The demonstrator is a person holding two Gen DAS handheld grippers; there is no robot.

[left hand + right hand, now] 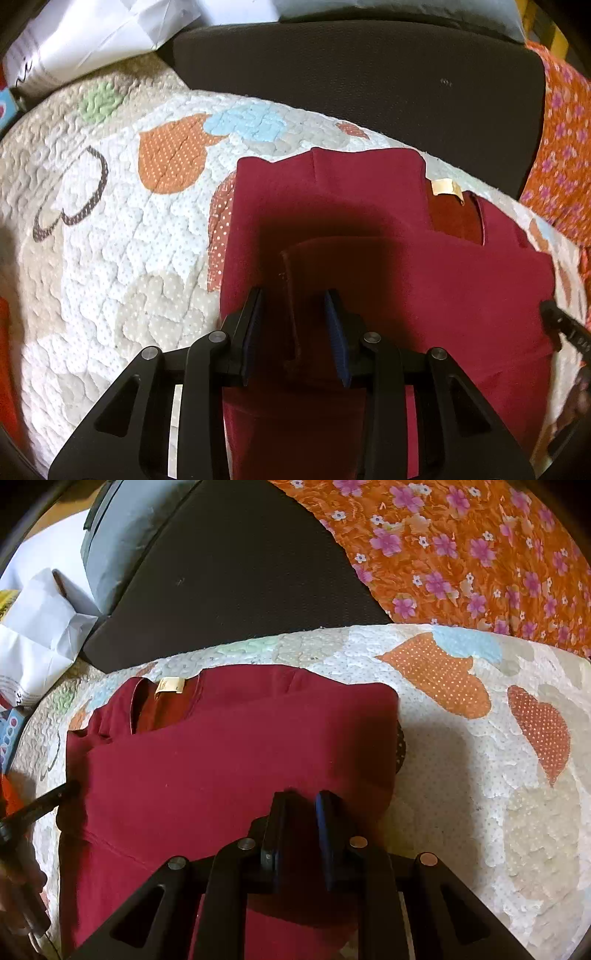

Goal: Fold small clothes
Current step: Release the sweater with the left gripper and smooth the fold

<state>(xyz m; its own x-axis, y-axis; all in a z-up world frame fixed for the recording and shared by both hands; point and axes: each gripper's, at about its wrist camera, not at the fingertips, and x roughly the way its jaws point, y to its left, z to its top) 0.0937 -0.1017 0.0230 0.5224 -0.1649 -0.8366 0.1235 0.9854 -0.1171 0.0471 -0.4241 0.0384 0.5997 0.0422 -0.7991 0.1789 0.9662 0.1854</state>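
Closest to me, my left gripper [295, 299] hangs over the dark red shirt [369, 229], its blue-padded fingers spread apart with a folded edge of the cloth running up between them; neither pad looks to be pressing the fabric. My right gripper [301, 801] sits low over the shirt [221, 757] too, near its other side, with the fingers standing a narrow gap apart. I cannot tell whether cloth is caught between them (the gap is dark with shadow).

The shirt lies flat on a quilted blanket [110, 240] patterned with orange and pale blue shapes. One side panel is folded over the body, and the neckline with its cream label [446, 186] faces away from me, just short of the blanket's far edge. In the right view the label [170, 685] shows at the far left of the shirt.

Beyond the blanket lies a dark mat [351, 81]. An orange flowered cloth [461, 546] spreads to its right, and crumpled white paper [92, 33] sits at the far left, beside a grey cushion [122, 542].
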